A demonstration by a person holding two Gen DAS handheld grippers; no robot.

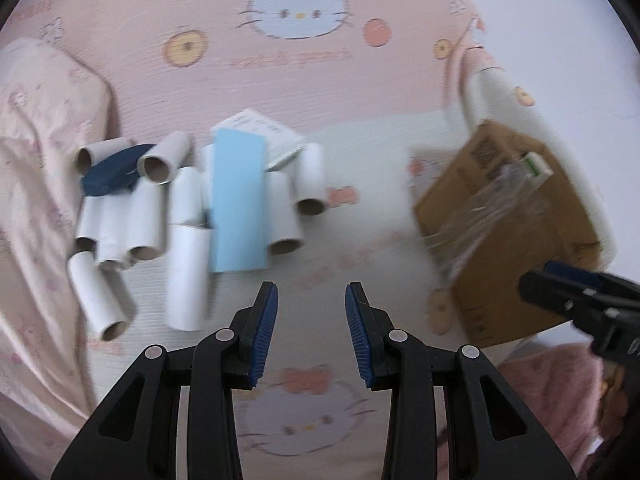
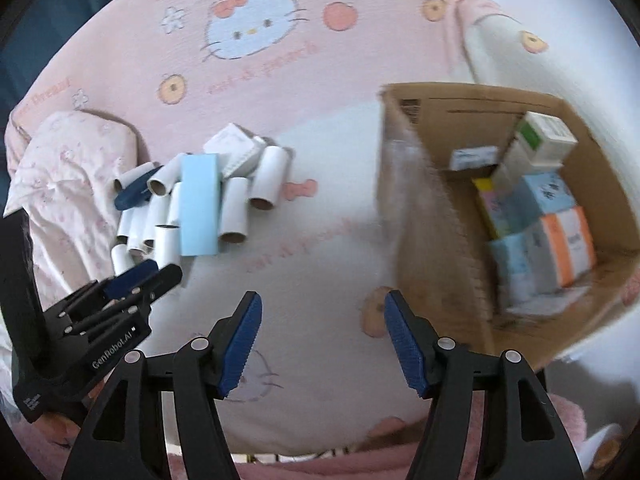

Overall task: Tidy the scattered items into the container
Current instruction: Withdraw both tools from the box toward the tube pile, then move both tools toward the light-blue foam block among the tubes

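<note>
A heap of white cardboard tubes point(image 1: 188, 276) lies on the bed, with a light blue box point(image 1: 239, 204), a white box point(image 1: 264, 136) and a dark blue flat item point(image 1: 114, 170) among them. The heap also shows in the right wrist view point(image 2: 236, 208). A cardboard box point(image 2: 428, 216) at the right holds several small boxes point(image 2: 560, 236); it also shows in the left wrist view point(image 1: 500, 240). My left gripper point(image 1: 311, 296) is open and empty, just short of the heap. My right gripper point(image 2: 322, 308) is open and empty, left of the cardboard box.
A pink and white cartoon-cat bedsheet point(image 1: 296, 12) covers the surface. A pale pink pillow point(image 1: 40, 152) lies left of the heap. A pink fuzzy cloth point(image 1: 560, 392) is at the near right. The right gripper shows at the right of the left wrist view point(image 1: 580, 292).
</note>
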